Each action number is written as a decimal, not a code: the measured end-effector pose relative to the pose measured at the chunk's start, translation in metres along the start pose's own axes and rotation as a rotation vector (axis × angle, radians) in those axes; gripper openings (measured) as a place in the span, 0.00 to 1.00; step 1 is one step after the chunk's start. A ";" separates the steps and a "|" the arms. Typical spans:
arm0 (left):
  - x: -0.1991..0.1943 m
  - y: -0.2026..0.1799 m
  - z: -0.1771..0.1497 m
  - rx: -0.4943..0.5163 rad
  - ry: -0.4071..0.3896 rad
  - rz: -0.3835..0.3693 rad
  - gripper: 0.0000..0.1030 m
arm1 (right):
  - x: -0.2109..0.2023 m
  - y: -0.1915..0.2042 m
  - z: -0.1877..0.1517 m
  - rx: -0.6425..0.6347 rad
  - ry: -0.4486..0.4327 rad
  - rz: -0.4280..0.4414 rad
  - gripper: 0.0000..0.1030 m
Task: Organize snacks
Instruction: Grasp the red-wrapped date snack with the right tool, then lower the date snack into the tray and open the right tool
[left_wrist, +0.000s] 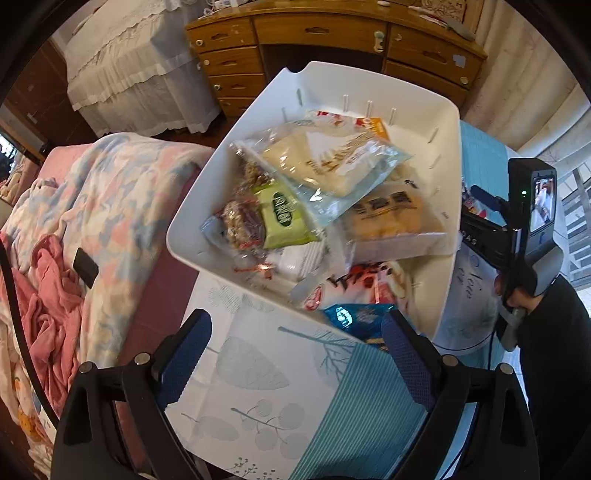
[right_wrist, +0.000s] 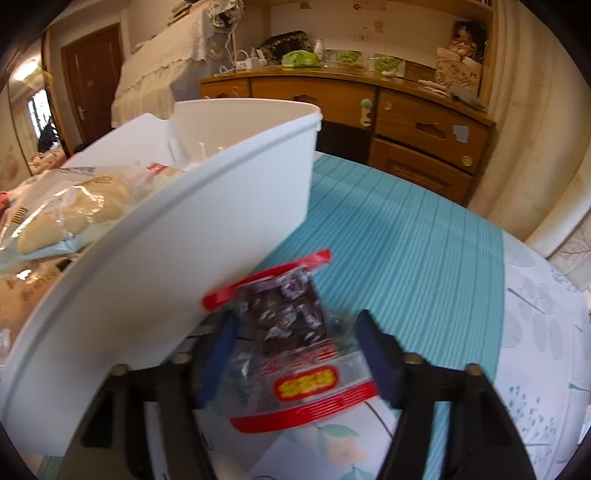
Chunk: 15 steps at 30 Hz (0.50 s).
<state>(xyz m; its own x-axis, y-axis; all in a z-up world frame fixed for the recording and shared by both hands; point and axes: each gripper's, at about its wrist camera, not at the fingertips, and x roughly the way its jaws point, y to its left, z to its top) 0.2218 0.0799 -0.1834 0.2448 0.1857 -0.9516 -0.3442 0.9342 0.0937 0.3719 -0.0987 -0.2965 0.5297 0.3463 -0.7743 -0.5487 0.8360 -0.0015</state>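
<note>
One packet matters to me now: the red-trimmed snack bag (right_wrist: 291, 347) of dark wrapped pieces sits between the fingers of my right gripper (right_wrist: 295, 354), just outside the white bin (right_wrist: 155, 258), its top edge against the bin's outer wall above the teal cloth on the table (right_wrist: 406, 236). Whether the pads actually pinch it I cannot tell; the jaws stand fairly wide around it. I judge it light, crinkly and slippery, with loose contents that shift, so I would grip across the filled middle, not the flat seal. My left gripper (left_wrist: 295, 354) hangs wide open and empty near the bin's near corner, where a blue packet (left_wrist: 354, 317) lies.
</note>
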 end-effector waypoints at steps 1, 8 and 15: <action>0.000 -0.001 0.002 0.006 -0.002 -0.007 0.90 | 0.000 -0.001 0.000 0.006 0.003 0.002 0.59; -0.008 -0.012 0.013 0.050 -0.029 -0.042 0.90 | -0.013 0.009 -0.004 0.030 0.042 -0.007 0.46; -0.025 -0.014 0.017 0.086 -0.062 -0.075 0.90 | -0.036 0.019 -0.022 0.117 0.116 0.008 0.44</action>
<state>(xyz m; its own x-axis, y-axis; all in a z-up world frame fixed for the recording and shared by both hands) 0.2358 0.0672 -0.1563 0.3234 0.1302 -0.9373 -0.2442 0.9684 0.0503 0.3284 -0.1047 -0.2823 0.4438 0.3069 -0.8419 -0.4699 0.8797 0.0730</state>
